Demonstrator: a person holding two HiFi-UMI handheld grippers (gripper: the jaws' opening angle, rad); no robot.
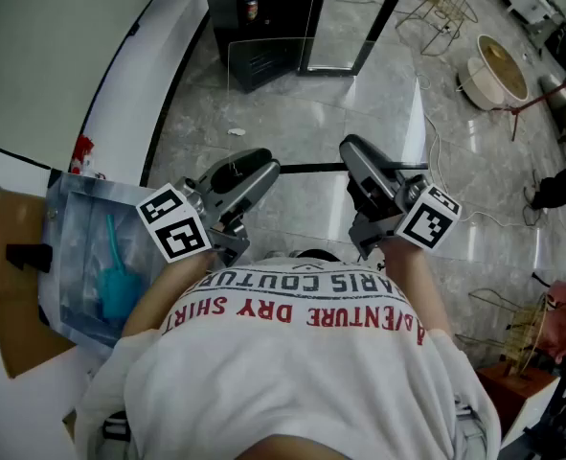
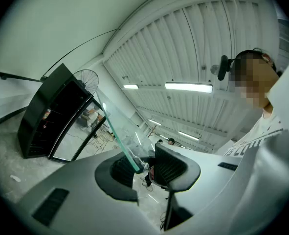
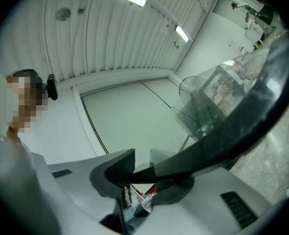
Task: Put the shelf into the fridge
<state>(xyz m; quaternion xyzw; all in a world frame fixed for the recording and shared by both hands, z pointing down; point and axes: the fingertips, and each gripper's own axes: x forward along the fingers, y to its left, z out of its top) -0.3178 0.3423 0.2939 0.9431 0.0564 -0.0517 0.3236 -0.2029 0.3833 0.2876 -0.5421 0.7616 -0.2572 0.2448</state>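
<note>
Both tongs are clamped on the glass shelf (image 1: 311,168) - L tongs (image 1: 254,172) at its left end, R tongs (image 1: 356,156) at its right, w/ the shelf's dark near edge running btwn them. In the left gripper view the L tongs (image 2: 143,166) sit narrow, ribbed pads pinching the pane's greenish edge. In the right gripper view the R tongs (image 3: 137,173) pinch the dark trim the same way.

The shelf is carried roughly level, just in front of the person's chest, above the marble floor (image 1: 196,113). It is not in the fridge (image 1: 263,17) - that stands well apart at 12 o'clock in the head view, black, its door (image 1: 345,17) swung open toward 1 o'clock.

At 9 o'clock is a white counter (image 1: 5,175) w/ a clear plastic bag (image 1: 81,209) holding sth blue, and cardboard (image 1: 14,305) just beside it.
</note>
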